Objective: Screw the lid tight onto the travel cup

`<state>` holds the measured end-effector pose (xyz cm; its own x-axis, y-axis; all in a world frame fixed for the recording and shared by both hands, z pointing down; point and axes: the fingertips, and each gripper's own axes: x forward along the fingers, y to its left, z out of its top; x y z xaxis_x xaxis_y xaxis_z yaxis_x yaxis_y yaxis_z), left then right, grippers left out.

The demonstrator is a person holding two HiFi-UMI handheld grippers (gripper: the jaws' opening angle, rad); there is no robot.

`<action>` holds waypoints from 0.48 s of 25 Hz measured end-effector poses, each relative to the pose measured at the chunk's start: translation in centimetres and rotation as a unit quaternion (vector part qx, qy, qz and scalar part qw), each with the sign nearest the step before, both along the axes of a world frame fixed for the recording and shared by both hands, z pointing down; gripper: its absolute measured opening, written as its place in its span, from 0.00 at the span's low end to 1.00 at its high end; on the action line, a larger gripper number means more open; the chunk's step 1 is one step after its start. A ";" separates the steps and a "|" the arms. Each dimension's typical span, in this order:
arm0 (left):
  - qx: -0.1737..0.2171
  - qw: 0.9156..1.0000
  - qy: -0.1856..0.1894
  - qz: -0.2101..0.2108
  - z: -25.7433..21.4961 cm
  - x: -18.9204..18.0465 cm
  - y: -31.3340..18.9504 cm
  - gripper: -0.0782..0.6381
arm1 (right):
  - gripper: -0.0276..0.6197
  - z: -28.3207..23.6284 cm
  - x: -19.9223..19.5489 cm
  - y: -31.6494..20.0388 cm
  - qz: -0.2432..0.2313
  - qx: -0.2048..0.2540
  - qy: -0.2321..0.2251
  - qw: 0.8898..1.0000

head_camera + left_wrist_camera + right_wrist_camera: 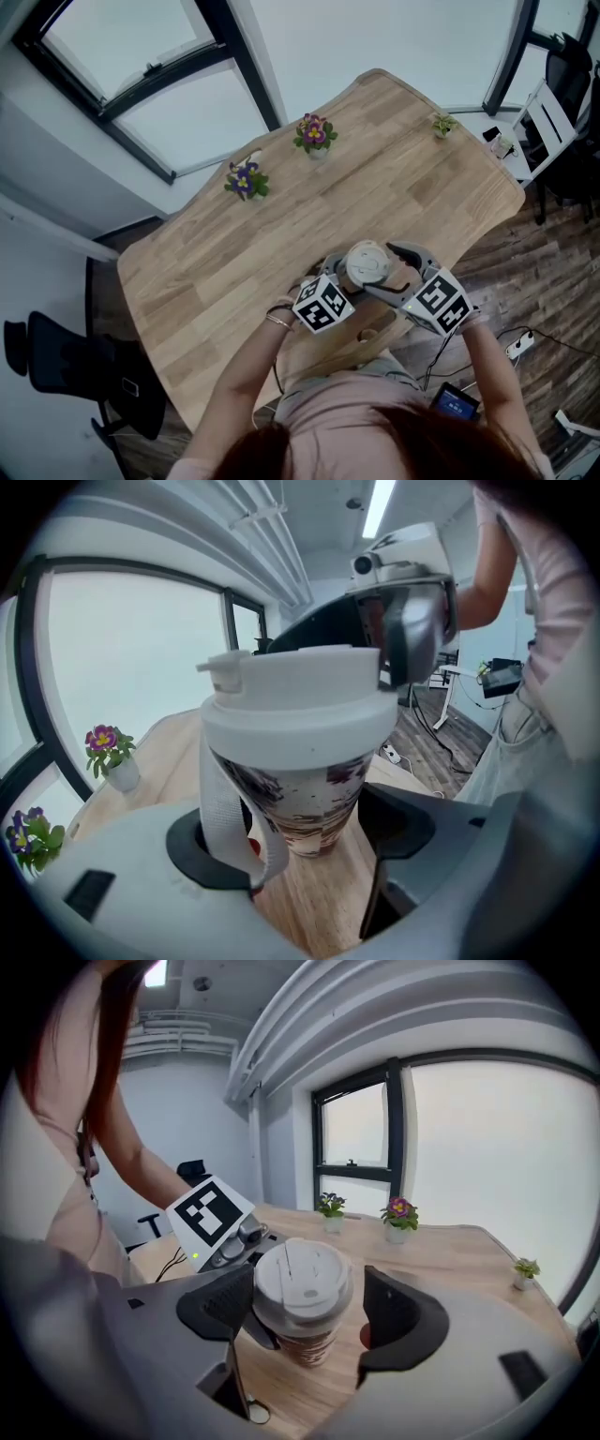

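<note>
The travel cup [367,265] stands upright on the wooden table [281,234] close to its near edge. It has a white lid [302,1279] and a brown patterned body [300,794], with a white strap [225,808] hanging down one side. My left gripper [300,841] is shut low on the cup body, the strap pressed against its left pad. My right gripper [309,1312] stands around the lid from the other side. Its left pad touches the lid and a narrow gap shows at its right pad. Both grippers [342,281] [389,272] flank the cup.
Two potted purple flowers [314,134] [246,180] and a small green plant [442,124] stand along the table's far edge. A black office chair [56,361] is at the lower left. A power strip [518,347] lies on the floor at right.
</note>
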<state>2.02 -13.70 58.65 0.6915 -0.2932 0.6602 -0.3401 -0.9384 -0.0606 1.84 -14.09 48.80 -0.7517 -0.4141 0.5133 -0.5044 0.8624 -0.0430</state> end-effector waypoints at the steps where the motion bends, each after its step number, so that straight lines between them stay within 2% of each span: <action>1: 0.000 1.000 -0.001 0.001 0.0 0.0 0.0 0.59 | 0.59 0.0 -0.1 -0.2 -0.011 -0.005 0.001 1.000; 3: 0.001 1.000 0.001 -0.004 0.0 0.1 -0.1 0.59 | 0.56 0.0 -0.4 -0.1 -0.021 -0.009 0.001 1.000; 5: 0.002 1.000 0.003 -0.012 -0.1 0.1 -0.1 0.59 | 0.53 -0.2 -0.5 0.0 -0.002 0.001 -0.004 1.000; 9: 0.009 1.000 -0.001 -0.022 -0.1 0.1 0.0 0.59 | 0.51 -0.4 -0.3 0.2 0.094 0.029 -0.026 0.995; 12: 0.011 1.000 -0.007 -0.029 -0.1 0.1 0.0 0.59 | 0.51 -0.3 -0.2 0.3 0.176 0.039 -0.033 0.983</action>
<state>2.13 -13.75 58.57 0.6634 -0.3461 0.6634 -0.3920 -0.9160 -0.0858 1.67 -13.81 48.50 -0.5856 -0.6905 0.4246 -0.7701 0.6373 -0.0258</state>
